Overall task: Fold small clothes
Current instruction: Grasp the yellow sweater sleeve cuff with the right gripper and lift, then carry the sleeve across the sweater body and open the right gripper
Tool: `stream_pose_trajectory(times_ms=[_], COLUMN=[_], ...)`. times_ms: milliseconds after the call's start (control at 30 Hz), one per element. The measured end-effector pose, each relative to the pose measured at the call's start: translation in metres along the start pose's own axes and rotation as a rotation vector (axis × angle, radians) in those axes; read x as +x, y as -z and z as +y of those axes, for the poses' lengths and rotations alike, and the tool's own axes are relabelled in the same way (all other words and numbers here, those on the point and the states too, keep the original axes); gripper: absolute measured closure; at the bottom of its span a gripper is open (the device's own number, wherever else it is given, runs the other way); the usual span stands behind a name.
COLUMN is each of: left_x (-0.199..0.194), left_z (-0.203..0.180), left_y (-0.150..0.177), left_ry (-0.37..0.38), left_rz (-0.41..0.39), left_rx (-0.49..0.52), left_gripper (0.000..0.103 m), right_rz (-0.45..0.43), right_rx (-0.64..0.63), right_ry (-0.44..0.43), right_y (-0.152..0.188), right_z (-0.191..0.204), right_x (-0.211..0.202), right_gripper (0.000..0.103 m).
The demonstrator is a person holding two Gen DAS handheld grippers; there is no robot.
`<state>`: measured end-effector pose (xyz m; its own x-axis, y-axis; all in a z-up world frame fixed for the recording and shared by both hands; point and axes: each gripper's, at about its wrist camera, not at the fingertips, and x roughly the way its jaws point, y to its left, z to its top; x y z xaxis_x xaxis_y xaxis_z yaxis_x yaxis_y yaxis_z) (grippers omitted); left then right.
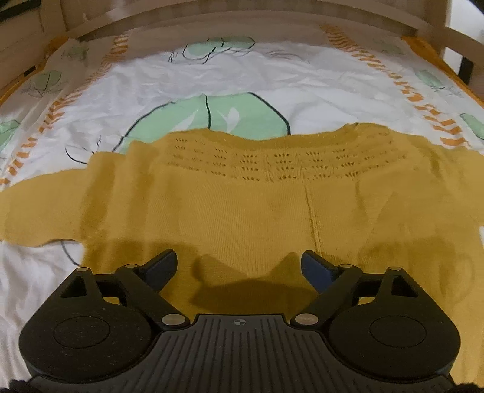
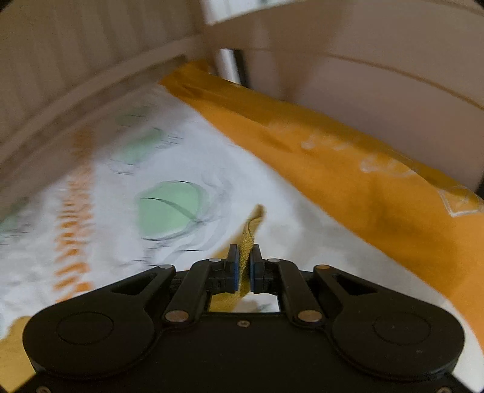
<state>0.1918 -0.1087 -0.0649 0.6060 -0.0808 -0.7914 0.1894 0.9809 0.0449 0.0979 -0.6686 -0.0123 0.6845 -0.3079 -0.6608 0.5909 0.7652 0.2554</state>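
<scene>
A small mustard knit sweater lies flat on the patterned bed sheet, its eyelet yoke at the far side and one sleeve stretched out to the left. My left gripper hovers over the sweater's near hem, jaws wide apart with nothing between them. In the right wrist view my right gripper is shut on a thin fold of the mustard sweater, and a strip of the knit stands up beyond the blue pads, lifted off the sheet. The right view is blurred by motion.
A white sheet printed with green leaves and orange chevrons covers the bed. An orange border runs along the right side. A beige slatted headboard and rails close off the far edge.
</scene>
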Motion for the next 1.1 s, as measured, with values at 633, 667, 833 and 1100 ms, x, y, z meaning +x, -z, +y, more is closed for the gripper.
stream_pose_trajectory(times_ms=[633,667,833,1100], left_x=[-0.067,-0.069,-0.076,-0.081], left_z=[0.151,0.16,0.195,0.226], left_y=[0.029,0.032,0.043,0.057], left_ry=[-0.052,-0.056,-0.083,-0.106], left_rz=[-0.039,-0.038,-0.041,-0.048], left_rx=[-0.113,-0.125,-0.169,-0.207], left_gripper=[0.014,0.014,0.014,0.014], right_rz=[0.04,0.053,0.126,0.223], right_rx=[-0.189,-0.19,-0.201,-0.24], right_ry=[-0.659,-0.687,-0.764,-0.757], right_y=[0.064,0.074,0.132,0.209], right_z=[0.331,0.349,0.417,0.479], right_x=[-0.097,-0.095,-0.079,-0.06], right_gripper=[0.091,0.091,0.091,0.091])
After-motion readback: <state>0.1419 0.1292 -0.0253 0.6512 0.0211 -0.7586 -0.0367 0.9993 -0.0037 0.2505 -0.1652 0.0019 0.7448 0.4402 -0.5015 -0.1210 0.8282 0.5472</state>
